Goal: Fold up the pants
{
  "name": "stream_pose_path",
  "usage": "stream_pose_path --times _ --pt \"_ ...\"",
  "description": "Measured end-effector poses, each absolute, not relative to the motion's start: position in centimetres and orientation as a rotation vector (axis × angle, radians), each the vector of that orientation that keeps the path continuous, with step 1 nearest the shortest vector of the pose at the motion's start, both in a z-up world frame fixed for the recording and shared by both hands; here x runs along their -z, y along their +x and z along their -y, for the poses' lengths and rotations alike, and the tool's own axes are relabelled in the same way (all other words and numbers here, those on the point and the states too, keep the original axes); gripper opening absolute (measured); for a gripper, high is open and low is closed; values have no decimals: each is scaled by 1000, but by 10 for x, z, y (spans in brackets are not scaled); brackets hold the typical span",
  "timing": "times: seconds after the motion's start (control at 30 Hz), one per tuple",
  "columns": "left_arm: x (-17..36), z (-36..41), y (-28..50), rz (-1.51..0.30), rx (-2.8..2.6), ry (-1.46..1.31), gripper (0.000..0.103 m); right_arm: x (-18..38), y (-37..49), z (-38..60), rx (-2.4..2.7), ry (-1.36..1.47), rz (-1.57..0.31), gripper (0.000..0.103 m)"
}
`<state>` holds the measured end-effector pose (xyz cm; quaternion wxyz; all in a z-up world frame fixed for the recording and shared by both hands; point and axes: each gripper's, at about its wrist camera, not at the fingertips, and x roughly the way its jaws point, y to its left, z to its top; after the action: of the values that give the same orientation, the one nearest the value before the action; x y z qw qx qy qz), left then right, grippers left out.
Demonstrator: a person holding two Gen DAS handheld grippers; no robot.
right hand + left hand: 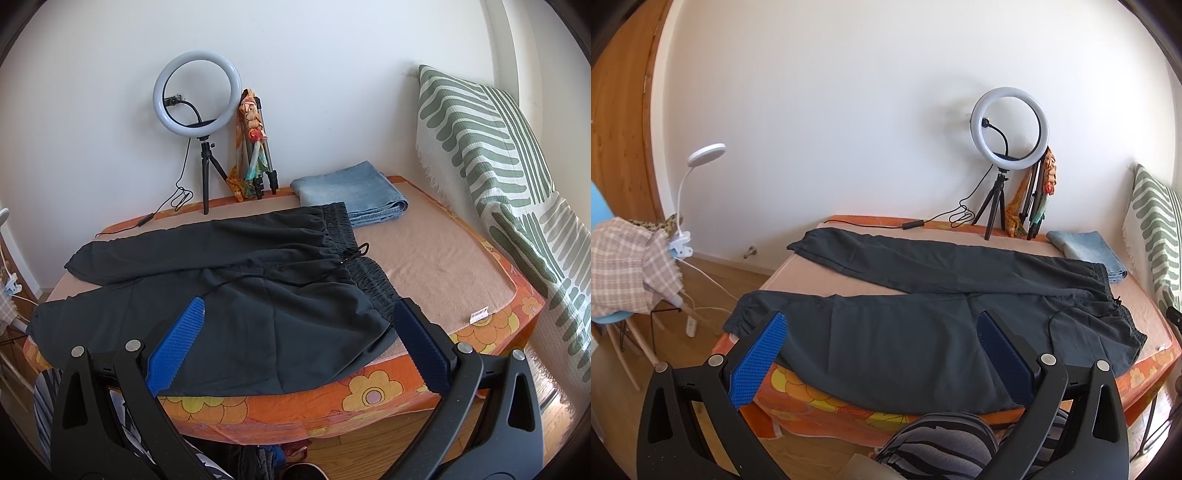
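- The dark pants (236,288) lie spread flat on the bed (436,254), legs apart, waistband just beside the folded jeans (351,192).
- Left tongs (882,350) and right tongs (301,339) hover above the near leg, both spread, holding nothing.
- Judged step: folding not yet begun.
- Next likely calls for pinching the near leg's edge and carrying it over the far leg.

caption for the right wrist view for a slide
Open right gripper above unfolded black pants on a bed.
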<state>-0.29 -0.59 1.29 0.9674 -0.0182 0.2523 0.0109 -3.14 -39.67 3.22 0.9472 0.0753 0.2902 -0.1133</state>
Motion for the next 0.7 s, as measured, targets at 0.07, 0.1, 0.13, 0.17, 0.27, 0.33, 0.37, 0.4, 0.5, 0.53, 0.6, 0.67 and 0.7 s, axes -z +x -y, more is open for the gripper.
stream_pose_path --times 0.07,0.1,0.13,0.17,0.27,0.33,0.37,0.4,0.5,0.53,0.6,0.67,0.7 --pt "-13 6 -3 -511 -21 -37 102 -32 -31 396 231 154 -592 103" --pt "-13 6 -3 -511 -22 -36 102 -32 -31 396 231 154 -592 103" --pt "-13 6 -3 -511 -21 -36 102 -32 -31 396 230 154 -591 103" --pt "-13 6 -3 -511 -21 -36 102 -31 -31 396 231 154 -591 103" --pt "-13 6 -2 -511 -21 -36 102 -31 -31 396 230 155 -592 103" --pt "-13 6 -3 -511 -21 -37 102 -29 -32 393 228 155 -593 103" --pt "-13 6 -3 -511 -20 -37 102 -23 -31 387 227 153 -595 103" --pt "-13 6 -2 -511 -20 -37 102 -22 -31 385 227 153 -596 103" --pt "-13 6 -2 -510 -20 -37 102 -20 -30 385 226 155 -598 103" --pt "-13 6 -2 -511 -21 -37 102 -20 -30 386 226 155 -598 103" --pt "-13 6 -2 -510 -20 -38 102 -21 -30 386 227 155 -597 103" --pt "-13 7 -2 -511 -19 -37 102 -22 -30 387 226 155 -598 103" --pt "-13 7 -2 -511 -18 -37 102 -21 -30 387 225 156 -599 103"
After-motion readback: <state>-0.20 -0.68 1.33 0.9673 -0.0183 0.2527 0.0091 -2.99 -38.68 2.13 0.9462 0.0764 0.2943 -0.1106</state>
